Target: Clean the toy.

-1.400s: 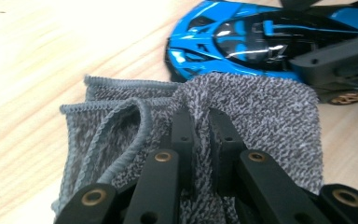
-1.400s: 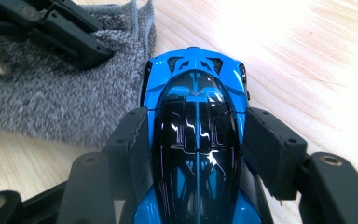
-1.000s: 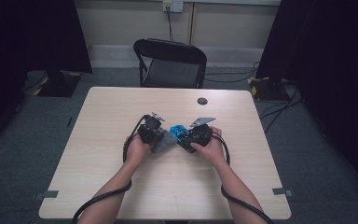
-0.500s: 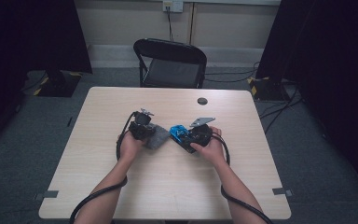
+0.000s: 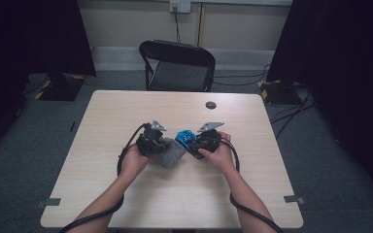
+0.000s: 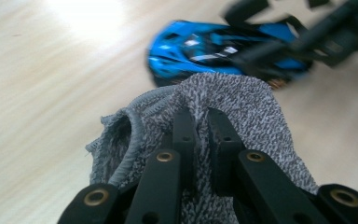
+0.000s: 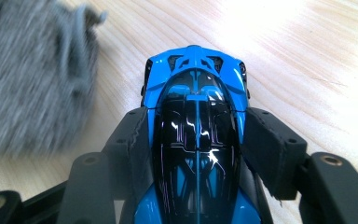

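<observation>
Meanwhile left gripper [image 6: 198, 135] pinches grey cloth [image 6: 242, 107]; right gripper [image 7: 198, 149] clasps blue car [image 7: 196, 116].

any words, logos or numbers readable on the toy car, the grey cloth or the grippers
None can be read.
Blue toy car: glossy blue and black bodywork with glare, no lettering or number visible.
Grey knitted cloth: no tag or print showing.
Left hand-held gripper and right hand-held gripper: plain black jaws, no markings.
</observation>
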Motion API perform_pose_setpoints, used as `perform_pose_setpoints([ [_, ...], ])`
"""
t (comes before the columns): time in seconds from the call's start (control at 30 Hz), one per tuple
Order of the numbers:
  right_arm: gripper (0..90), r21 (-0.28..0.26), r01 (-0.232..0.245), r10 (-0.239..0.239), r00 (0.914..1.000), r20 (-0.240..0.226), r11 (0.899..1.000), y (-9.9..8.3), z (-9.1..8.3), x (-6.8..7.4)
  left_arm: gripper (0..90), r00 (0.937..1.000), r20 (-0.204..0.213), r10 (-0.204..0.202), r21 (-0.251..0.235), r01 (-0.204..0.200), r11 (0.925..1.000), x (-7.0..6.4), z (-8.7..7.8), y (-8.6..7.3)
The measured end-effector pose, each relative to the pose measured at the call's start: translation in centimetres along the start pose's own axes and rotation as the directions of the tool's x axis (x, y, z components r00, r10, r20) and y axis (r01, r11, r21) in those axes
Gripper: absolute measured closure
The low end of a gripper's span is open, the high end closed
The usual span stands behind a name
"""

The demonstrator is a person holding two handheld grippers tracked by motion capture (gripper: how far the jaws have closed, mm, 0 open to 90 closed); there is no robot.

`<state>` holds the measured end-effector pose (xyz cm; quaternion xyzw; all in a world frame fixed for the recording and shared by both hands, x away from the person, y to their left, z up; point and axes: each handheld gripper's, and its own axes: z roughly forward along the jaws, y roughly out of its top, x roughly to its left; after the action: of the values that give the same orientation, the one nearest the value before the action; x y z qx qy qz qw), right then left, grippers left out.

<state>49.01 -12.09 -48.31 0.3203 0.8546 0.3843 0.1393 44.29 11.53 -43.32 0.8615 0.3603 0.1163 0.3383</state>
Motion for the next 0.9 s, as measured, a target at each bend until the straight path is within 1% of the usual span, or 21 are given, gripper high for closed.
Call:
perform_pose_setpoints([
  [0.07, 41.8, 0.001, -0.005, 0.005, 1.0, -0.001, 1.0, 0.0, 0.0, 0.0, 83.5, 0.9995, 0.019, 0.023, 0.02, -0.024, 0.9995, -1.0, 0.3, -0.3],
  [0.1, 41.8, 0.002, -0.005, 0.005, 1.0, -0.001, 1.0, 0.0, 0.0, 0.0, 83.5, 0.9991, 0.02, 0.037, 0.018, -0.037, 0.9991, -1.6, 0.6, -0.5],
  [0.13, 41.7, 0.003, -0.003, 0.003, 1.0, 0.0, 1.0, 0.0, 0.0, 0.0, 83.5, 0.9987, 0.023, 0.047, 0.024, -0.047, 0.9986, -2.0, 0.8, -0.6],
  [0.2, 41.8, 0.005, -0.002, 0.002, 1.0, 0.002, 1.0, 0.1, 0.0, 0.0, 83.5, 0.9977, 0.045, 0.05, 0.027, -0.051, 0.9983, -2.8, 1.4, -0.8],
  [0.23, 41.8, 0.005, -0.002, 0.002, 1.0, 0.001, 1.0, 0.1, 0.0, 0.0, 83.5, 0.9972, 0.049, 0.057, 0.028, -0.059, 0.9979, -3.2, 1.7, -0.9],
  [0.27, 41.8, 0.004, -0.003, 0.003, 1.0, 0.001, 1.0, 0.1, 0.0, 0.0, 83.5, 0.9963, 0.069, 0.052, 0.037, -0.055, 0.9978, -3.5, 2.1, -0.9],
  [0.3, 41.8, 0.004, -0.002, 0.002, 1.0, 0.002, 1.0, 0.1, 0.0, 0.0, 83.5, 0.9958, 0.07, 0.059, 0.042, -0.062, 0.9972, -4.0, 2.5, -0.9],
  [0.33, 41.8, 0.004, -0.002, 0.002, 1.0, 0.002, 1.0, 0.1, 0.0, 0.0, 83.5, 0.9948, 0.083, 0.059, 0.046, -0.063, 0.9969, -4.2, 2.7, -0.9],
  [0.43, 41.8, 0.005, 0.0, 0.0, 1.0, 0.001, 1.0, 0.0, 0.0, 0.0, 83.5, 0.993, 0.09, 0.076, 0.056, -0.082, 0.9951, -5.1, 3.6, -0.7],
  [0.5, 41.8, 0.004, -0.001, 0.001, 1.0, 0.002, 1.0, 0.0, 0.0, 0.0, 83.5, 0.9926, 0.093, 0.078, 0.057, -0.084, 0.9948, -5.4, 4.0, -0.4],
  [0.57, 41.8, 0.004, 0.0, 0.0, 1.0, 0.002, 1.0, 0.0, 0.0, 0.0, 83.5, 0.9927, 0.087, 0.083, 0.058, -0.088, 0.9944, -5.6, 4.3, -0.2],
  [0.6, 41.8, 0.004, 0.0, 0.0, 1.0, 0.001, 1.0, 0.0, 0.0, 0.0, 83.4, 0.9931, 0.088, 0.077, 0.058, -0.083, 0.9949, -5.6, 4.4, -0.1],
  [0.9, 41.9, 0.001, -0.001, 0.001, 1.0, -0.001, 1.0, -0.1, -0.1, 0.0, 83.5, 0.9938, 0.089, 0.067, 0.06, -0.072, 0.9956, -5.5, 5.1, 0.3],
])
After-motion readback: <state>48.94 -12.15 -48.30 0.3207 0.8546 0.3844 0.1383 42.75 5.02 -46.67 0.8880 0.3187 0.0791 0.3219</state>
